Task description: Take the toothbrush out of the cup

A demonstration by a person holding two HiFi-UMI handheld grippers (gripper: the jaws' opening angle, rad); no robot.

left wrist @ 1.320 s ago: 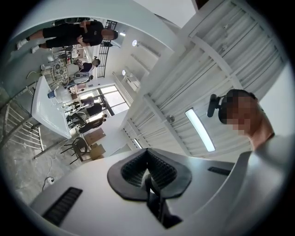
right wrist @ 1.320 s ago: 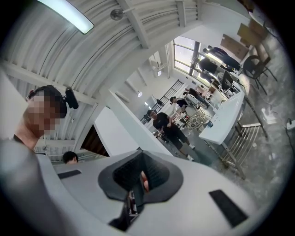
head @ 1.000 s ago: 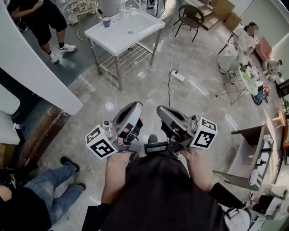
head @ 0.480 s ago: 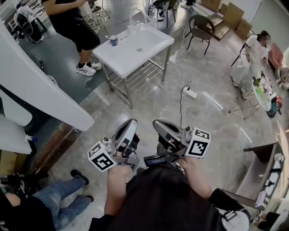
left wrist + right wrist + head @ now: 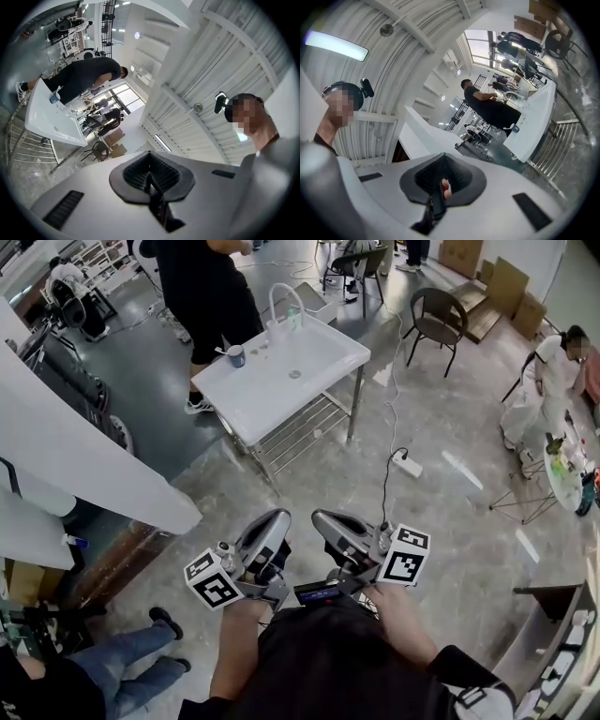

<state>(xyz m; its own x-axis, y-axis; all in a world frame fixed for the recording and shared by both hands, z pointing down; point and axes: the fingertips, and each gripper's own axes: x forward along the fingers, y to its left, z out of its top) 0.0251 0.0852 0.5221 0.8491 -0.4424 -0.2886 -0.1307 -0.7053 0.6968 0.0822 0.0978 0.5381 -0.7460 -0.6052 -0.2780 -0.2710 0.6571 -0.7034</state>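
Note:
A small blue cup [image 5: 236,355] stands on the far left part of the white sink table [image 5: 300,381], several steps ahead of me. A thin toothbrush handle sticks out of it; it is too small to make out more. The cup [image 5: 55,97] also shows far off in the left gripper view, and the cup [image 5: 515,127] in the right gripper view. My left gripper [image 5: 272,526] and right gripper [image 5: 330,523] are held side by side close to my body. Both are shut with nothing in them, far from the table.
A person in black [image 5: 211,296] stands just behind the sink table. A white partition [image 5: 84,465] runs along the left. A power strip [image 5: 409,466] with its cable lies on the floor to the right. A chair [image 5: 439,320] stands at the back; someone's legs [image 5: 131,667] lie lower left.
I have walked toward the sink table; it sits nearer and lower in the head view. The person in black has come round behind it. Both grippers stayed shut before my body.

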